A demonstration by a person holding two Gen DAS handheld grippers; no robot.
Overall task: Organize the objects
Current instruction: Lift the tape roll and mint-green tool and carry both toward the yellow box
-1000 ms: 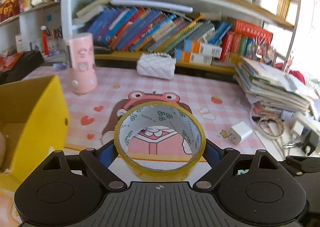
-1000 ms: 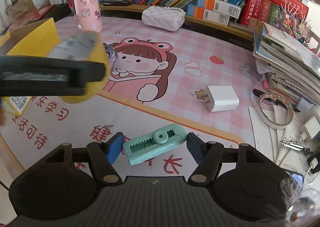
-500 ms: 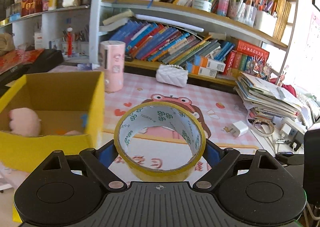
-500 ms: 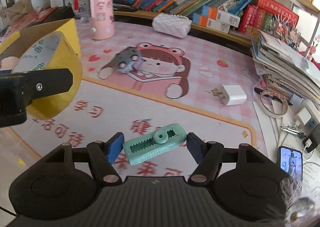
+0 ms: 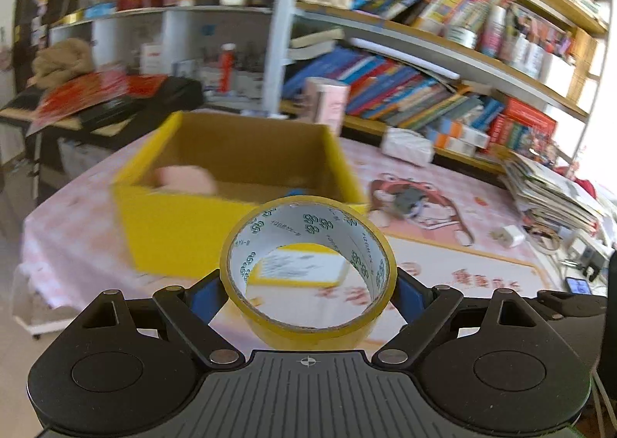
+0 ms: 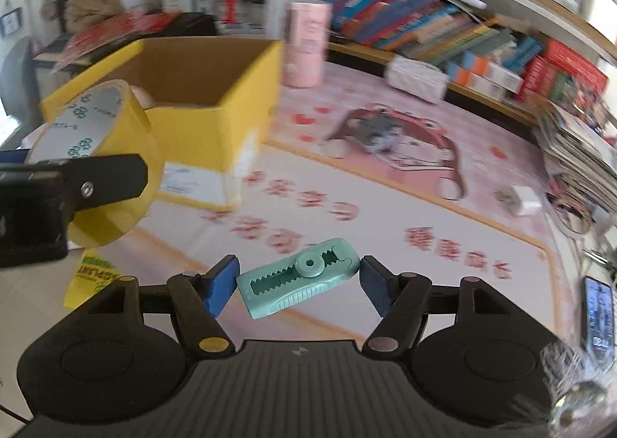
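My left gripper (image 5: 308,293) is shut on a roll of yellow tape (image 5: 308,326) and holds it in the air in front of an open yellow cardboard box (image 5: 185,222). A pink soft thing (image 5: 185,179) lies inside the box. My right gripper (image 6: 297,283) is shut on a mint green toothed clip (image 6: 299,278), held above the mat. The right wrist view also shows the tape (image 6: 112,145) in the left gripper at the left, with the box (image 6: 216,129) behind it.
A pink cup (image 6: 308,44), a white quilted pouch (image 6: 416,77), a grey plush toy (image 6: 376,131) and a white charger (image 6: 522,201) stand on the pink mat. Bookshelves run along the back. Stacked papers (image 5: 551,187) and a phone (image 6: 597,312) lie at the right.
Both grippers have moved left and back with their loads. The yellow box now lies straight ahead of the left gripper. The views are blurred by the motion.
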